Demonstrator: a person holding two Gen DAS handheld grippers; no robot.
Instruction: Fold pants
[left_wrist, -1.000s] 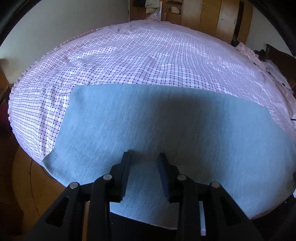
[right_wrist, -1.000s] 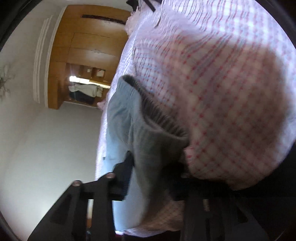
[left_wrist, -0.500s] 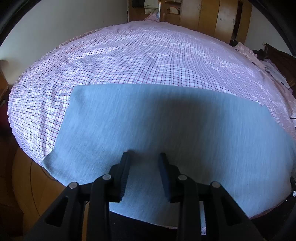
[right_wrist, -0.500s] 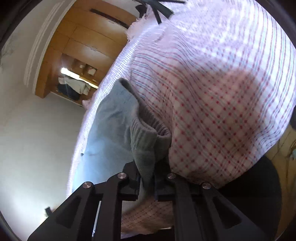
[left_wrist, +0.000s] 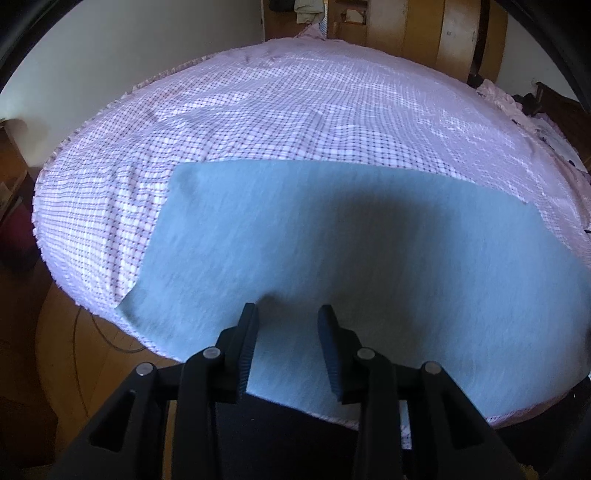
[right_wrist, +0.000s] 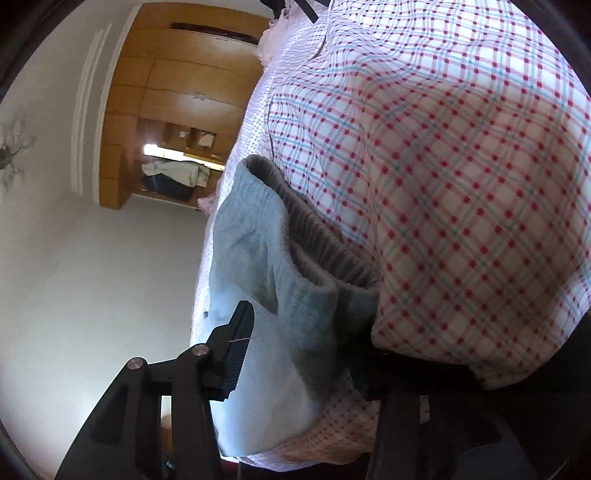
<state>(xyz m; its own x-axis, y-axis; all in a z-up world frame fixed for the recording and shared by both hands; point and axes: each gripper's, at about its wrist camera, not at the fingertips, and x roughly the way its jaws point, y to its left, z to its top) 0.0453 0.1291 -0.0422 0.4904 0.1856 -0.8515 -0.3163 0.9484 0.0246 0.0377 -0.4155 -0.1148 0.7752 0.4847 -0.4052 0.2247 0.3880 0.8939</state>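
Observation:
The grey-blue pants (left_wrist: 351, 243) lie flat on the checked bed sheet (left_wrist: 295, 110), near the bed's front edge. My left gripper (left_wrist: 288, 314) is open and empty, just above the pants near their front edge. In the right wrist view the pants' ribbed waistband (right_wrist: 317, 251) is bunched at the bed's edge. My right gripper (right_wrist: 306, 325) is open, its jaws wide apart around the waistband corner. Its right finger is hidden behind the sheet fold.
The pink checked sheet (right_wrist: 461, 184) covers the whole bed and hangs over its edge. A wooden wardrobe (right_wrist: 166, 110) stands against the far wall, also in the left wrist view (left_wrist: 443, 33). Wooden floor (left_wrist: 74, 350) lies left of the bed.
My right gripper was shut on the waistband half a second ago and has now opened. My left gripper has stayed open and has hardly moved.

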